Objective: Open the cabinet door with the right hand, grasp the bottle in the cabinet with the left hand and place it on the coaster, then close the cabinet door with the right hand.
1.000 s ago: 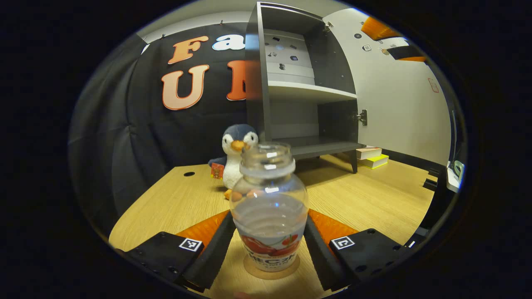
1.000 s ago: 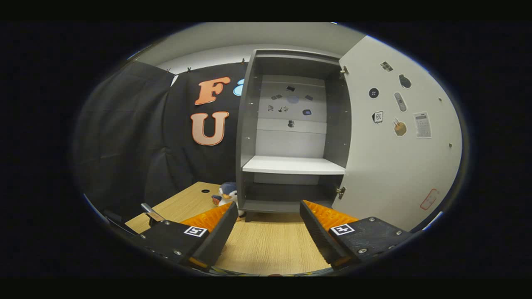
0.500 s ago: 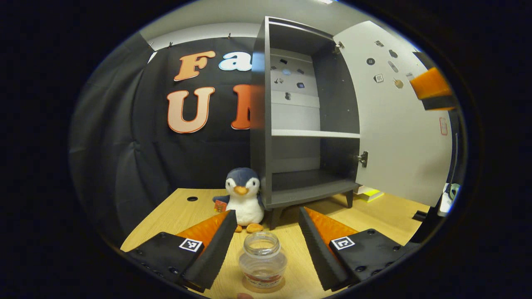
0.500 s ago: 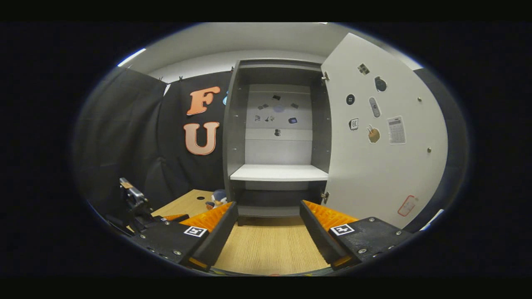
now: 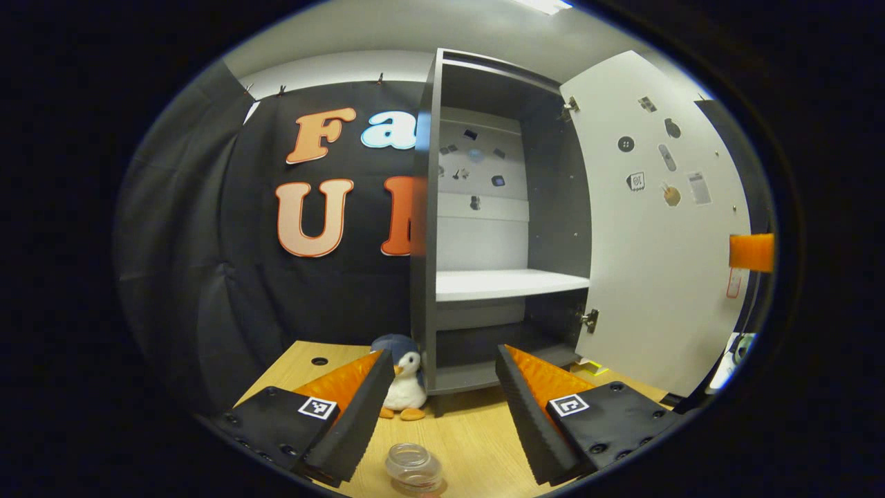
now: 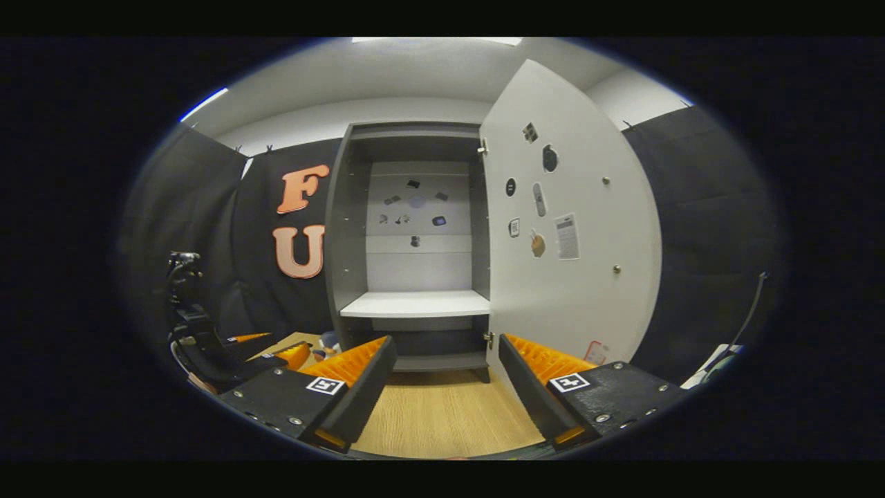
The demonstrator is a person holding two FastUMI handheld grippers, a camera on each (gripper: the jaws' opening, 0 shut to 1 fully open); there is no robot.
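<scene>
Bottle (image 5: 413, 467), clear and uncapped, stands on the wooden table (image 5: 470, 436) just below and ahead of the left hand-held gripper (image 5: 439, 404), between the lines of its two spread fingers but touched by neither. A sliver of reddish-brown beneath its base may be the coaster, though too little of it shows to be sure. The left hand-held gripper is wide open and holds nothing.

Beyond its fingertips sits the grey cabinet (image 5: 498, 228), with its white door (image 5: 657, 242) swung fully open to the right of the gripper. The cabinet's white shelf (image 5: 508, 283) is bare, as is the dark floor below it. A plush penguin (image 5: 404, 384) sits on the table against the cabinet's left foot, just past the tip of the left finger. An orange finger of the other gripper pokes in at the far right edge.

In the right gripper view, the right hand-held gripper (image 6: 446, 377) is also wide open and empty, hovering above the table and facing the cabinet (image 6: 415, 242). The open door (image 6: 567, 228) stands ahead of its right finger, apart from it. The left gripper's dark body shows low to its left.
</scene>
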